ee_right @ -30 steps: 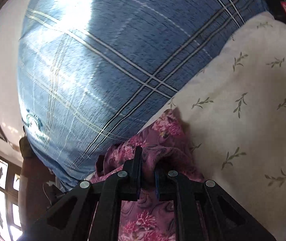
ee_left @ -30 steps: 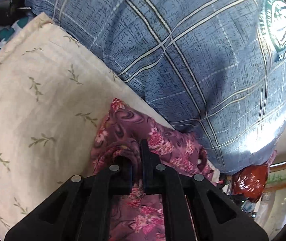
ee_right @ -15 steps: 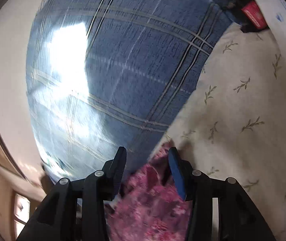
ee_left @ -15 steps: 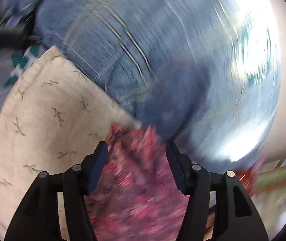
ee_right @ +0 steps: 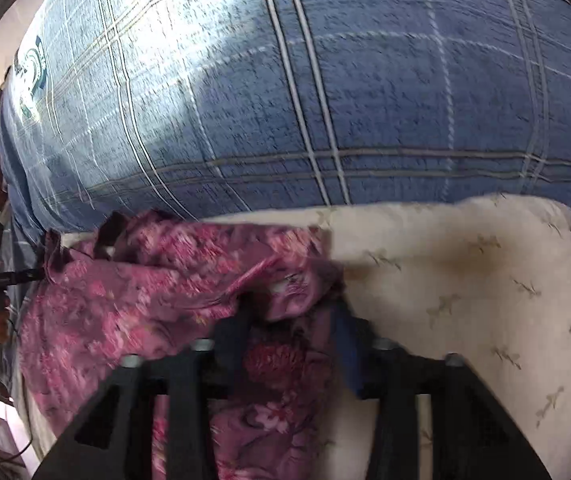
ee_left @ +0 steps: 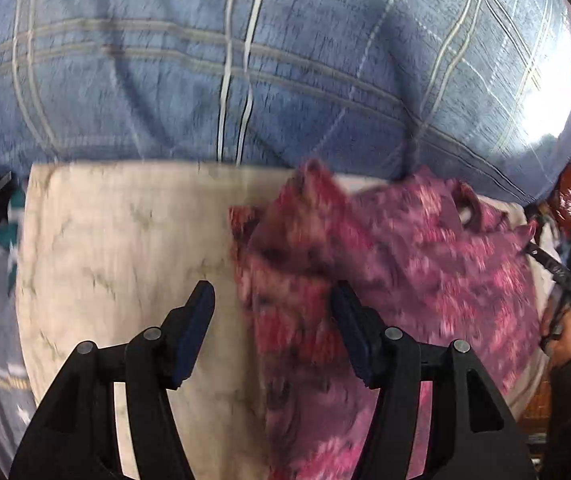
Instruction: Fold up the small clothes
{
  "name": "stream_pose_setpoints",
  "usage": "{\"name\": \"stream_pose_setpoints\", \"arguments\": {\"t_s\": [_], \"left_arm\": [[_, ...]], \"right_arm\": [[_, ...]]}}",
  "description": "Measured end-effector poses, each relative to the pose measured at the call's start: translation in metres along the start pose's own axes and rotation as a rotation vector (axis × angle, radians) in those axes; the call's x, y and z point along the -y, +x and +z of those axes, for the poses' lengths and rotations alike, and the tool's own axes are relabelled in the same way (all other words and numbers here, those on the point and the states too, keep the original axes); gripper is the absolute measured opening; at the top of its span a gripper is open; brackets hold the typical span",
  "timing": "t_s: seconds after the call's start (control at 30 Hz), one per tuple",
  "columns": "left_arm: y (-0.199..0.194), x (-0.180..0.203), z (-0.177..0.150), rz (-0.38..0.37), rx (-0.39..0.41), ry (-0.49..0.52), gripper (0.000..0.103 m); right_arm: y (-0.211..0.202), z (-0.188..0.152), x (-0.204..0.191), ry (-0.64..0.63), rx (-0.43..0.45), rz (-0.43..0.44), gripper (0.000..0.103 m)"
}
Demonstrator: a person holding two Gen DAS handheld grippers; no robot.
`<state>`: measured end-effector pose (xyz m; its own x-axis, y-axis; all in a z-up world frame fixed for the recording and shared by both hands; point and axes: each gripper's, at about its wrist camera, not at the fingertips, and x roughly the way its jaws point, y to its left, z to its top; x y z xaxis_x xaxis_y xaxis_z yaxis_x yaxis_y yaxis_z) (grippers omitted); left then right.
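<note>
The pink floral garment (ee_left: 397, 264) lies across the cream pillow (ee_left: 125, 248), right of the open left hand-held gripper (ee_left: 273, 300) and directly between the parted fingers of the right hand-held gripper (ee_right: 291, 314), which is nearer.

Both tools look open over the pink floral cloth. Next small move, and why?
Probably close the right tool on the bunched fold of the pink floral garment between its fingers; the left tool hangs open, gripping nothing, and the cloth lies crumpled on the cream sheet.

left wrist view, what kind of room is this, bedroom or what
Most likely a bedroom, with the work done on a bed: a cream leaf-print pillow lies against a big blue plaid cushion, and the pink floral garment is spread on top of it.
</note>
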<state>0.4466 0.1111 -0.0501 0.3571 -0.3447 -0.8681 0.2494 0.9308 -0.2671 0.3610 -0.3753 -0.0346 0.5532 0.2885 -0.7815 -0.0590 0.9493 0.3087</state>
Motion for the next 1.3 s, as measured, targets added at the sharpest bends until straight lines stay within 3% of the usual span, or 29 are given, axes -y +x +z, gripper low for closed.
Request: {"name": "stream_pose_setpoints", "arguments": {"t_s": [0.03, 0.07, 0.13, 0.23, 0.33, 0.4, 0.47, 0.5, 0.6, 0.63, 0.67, 0.73, 0.8, 0.87, 0.97, 1.0, 1.07, 1.13, 1.2, 1.23, 1.3], "left_arm": [[-0.002, 0.003, 0.005, 0.01, 0.042, -0.002, 0.054], [-0.004, 0.004, 0.012, 0.03, 0.086, -0.022, 0.035], [0.0, -0.008, 0.021, 0.034, 0.101, -0.144, 0.015], [0.003, -0.042, 0.019, -0.012, 0.096, -0.349, 0.015], [-0.002, -0.057, 0.01, -0.063, 0.095, -0.357, 0.015], [-0.009, -0.057, 0.007, -0.089, 0.099, -0.324, 0.02], [-0.014, -0.057, 0.005, -0.151, 0.086, -0.308, 0.053], [-0.01, -0.049, 0.004, -0.168, 0.076, -0.303, 0.059], [-0.003, -0.028, 0.003, -0.185, 0.046, -0.245, 0.063], [-0.003, -0.019, 0.003, -0.167, 0.056, -0.215, 0.051], [-0.005, -0.008, 0.003, -0.13, 0.076, -0.166, 0.009], [-0.012, 0.006, 0.005, -0.054, 0.108, -0.127, 0.002], [-0.021, 0.006, 0.007, -0.038, 0.166, -0.148, 0.002], [-0.022, -0.003, 0.011, -0.034, 0.193, -0.188, 0.002], [0.01, -0.015, 0.015, 0.091, 0.104, -0.229, 0.002], [0.019, -0.017, 0.013, 0.107, 0.077, -0.241, 0.003], [0.018, -0.022, 0.008, 0.073, 0.087, -0.285, 0.005], [0.0, -0.027, 0.003, 0.025, 0.117, -0.317, 0.007], [-0.027, -0.029, -0.008, -0.028, 0.139, -0.317, 0.009], [-0.038, -0.025, -0.014, -0.043, 0.149, -0.298, 0.017], [-0.064, -0.016, -0.036, -0.06, 0.173, -0.25, 0.04]], "right_arm": [[0.0, 0.012, 0.003, 0.061, 0.02, 0.048, 0.012], [-0.002, 0.019, 0.009, 0.122, 0.049, 0.075, 0.012], [-0.005, 0.031, 0.026, 0.27, 0.106, 0.076, 0.017], [-0.008, 0.032, 0.05, 0.397, 0.117, 0.054, 0.023], [-0.016, 0.017, 0.061, 0.424, 0.137, 0.127, 0.049], [-0.016, 0.008, 0.064, 0.428, 0.137, 0.153, 0.055], [-0.008, -0.001, 0.066, 0.439, 0.113, 0.16, 0.055], [-0.004, -0.003, 0.066, 0.446, 0.099, 0.158, 0.055], [0.017, -0.004, 0.054, 0.425, 0.055, 0.15, 0.053], [0.02, -0.003, 0.044, 0.371, 0.043, 0.13, 0.038], [0.021, -0.002, 0.036, 0.321, 0.031, 0.117, 0.01], [0.009, 0.003, 0.018, 0.239, 0.091, 0.084, 0.011], [-0.012, 0.007, 0.012, 0.217, 0.189, 0.105, 0.008], [-0.021, 0.015, 0.019, 0.276, 0.257, 0.111, 0.006], [0.007, 0.02, 0.037, 0.313, 0.155, -0.007, 0.005], [0.024, 0.017, 0.044, 0.325, 0.071, -0.052, 0.005], [0.023, 0.011, 0.051, 0.36, 0.057, -0.08, 0.007], [-0.002, 0.002, 0.053, 0.393, 0.152, -0.014, 0.011], [-0.025, -0.006, 0.047, 0.384, 0.185, 0.053, 0.012], [-0.038, -0.013, 0.04, 0.36, 0.182, 0.116, 0.012], [-0.055, -0.027, 0.022, 0.311, 0.185, 0.164, 0.02]]}}
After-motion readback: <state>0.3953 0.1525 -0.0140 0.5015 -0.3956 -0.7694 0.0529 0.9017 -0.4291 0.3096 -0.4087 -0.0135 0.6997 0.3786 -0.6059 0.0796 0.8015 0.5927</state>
